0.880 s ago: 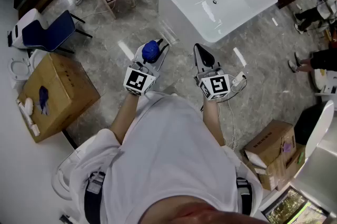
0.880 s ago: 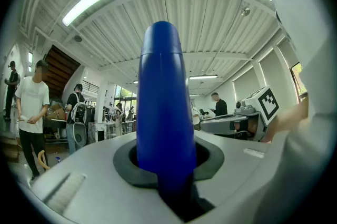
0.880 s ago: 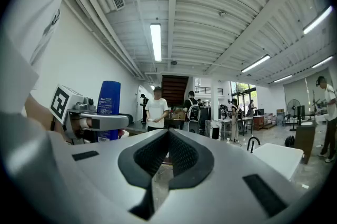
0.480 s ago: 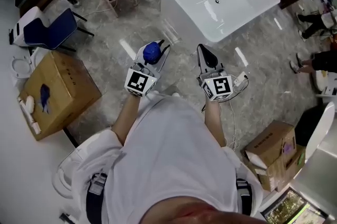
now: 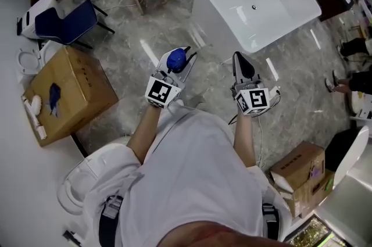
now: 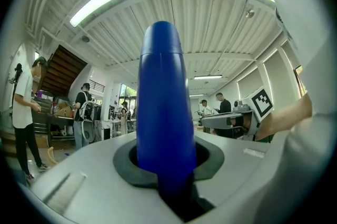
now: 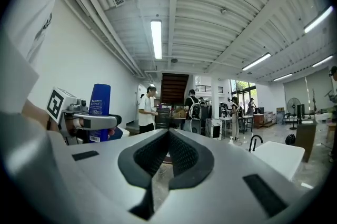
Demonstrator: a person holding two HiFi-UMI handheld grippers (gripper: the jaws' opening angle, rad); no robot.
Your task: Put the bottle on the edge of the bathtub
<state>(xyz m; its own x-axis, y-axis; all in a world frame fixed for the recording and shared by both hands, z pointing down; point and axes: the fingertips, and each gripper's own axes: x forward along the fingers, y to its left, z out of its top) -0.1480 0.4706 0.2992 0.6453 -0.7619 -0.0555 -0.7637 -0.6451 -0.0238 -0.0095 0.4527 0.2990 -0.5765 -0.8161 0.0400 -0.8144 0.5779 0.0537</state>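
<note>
A person in a white shirt carries the blue bottle [image 6: 160, 101] upright, clamped between the jaws of the left tongs [image 5: 182, 57]; the right tongs [image 5: 239, 57], held alongside, are closed on nothing, their jaw tips pressed together. The white bathtub [image 5: 218, 22] stands on the grey floor well ahead of both tongs, nearer the right pair, with the bottle nowhere near its edge

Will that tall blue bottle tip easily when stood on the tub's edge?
Probably somewhat: the blue bottle looks tall and narrow, and the bathtub rim seems slim. It looks rigid: no dent where the left gripper clamps it.
</note>
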